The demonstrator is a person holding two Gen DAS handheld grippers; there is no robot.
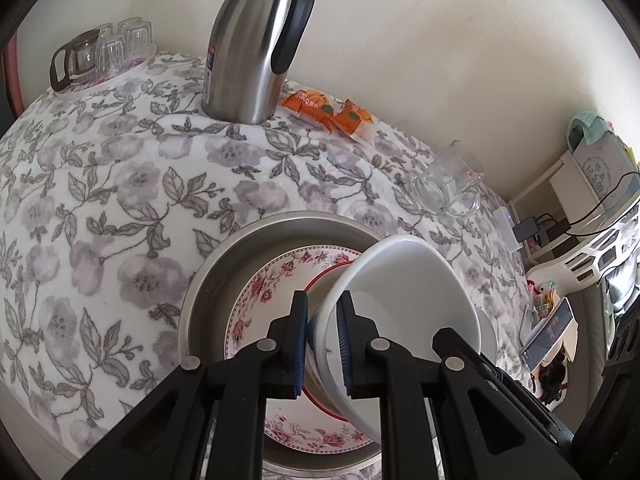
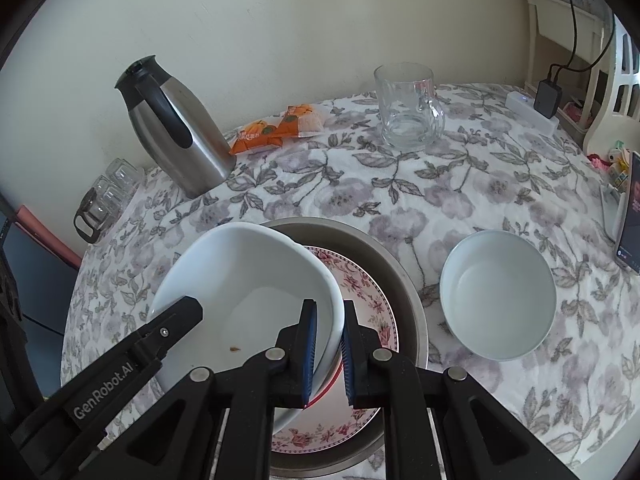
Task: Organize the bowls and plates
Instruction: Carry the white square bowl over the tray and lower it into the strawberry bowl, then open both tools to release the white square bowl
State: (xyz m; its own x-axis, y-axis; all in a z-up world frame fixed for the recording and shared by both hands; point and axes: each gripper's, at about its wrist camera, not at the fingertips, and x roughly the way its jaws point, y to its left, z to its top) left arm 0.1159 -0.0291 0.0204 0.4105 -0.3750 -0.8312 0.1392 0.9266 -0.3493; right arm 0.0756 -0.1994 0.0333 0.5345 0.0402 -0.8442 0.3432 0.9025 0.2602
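Plain cream wall [image 2: 280,20] behind, lit by soft, even daylight. Table under a white cloth printed with grey-mauve flowers and leaves [image 1: 120,200], set close against the wall. At the far right, a white shelf unit [image 1: 560,176] with black cables [image 2: 576,20] trailing down to a charger plugged into a white power strip [image 2: 532,114]. Beside it, a white openwork plastic rack [image 2: 616,92]. Floor not visible.

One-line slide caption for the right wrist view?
Both hand-held grippers clamp opposite rims of a white bowl over stacked plates; a second bowl waits beside.
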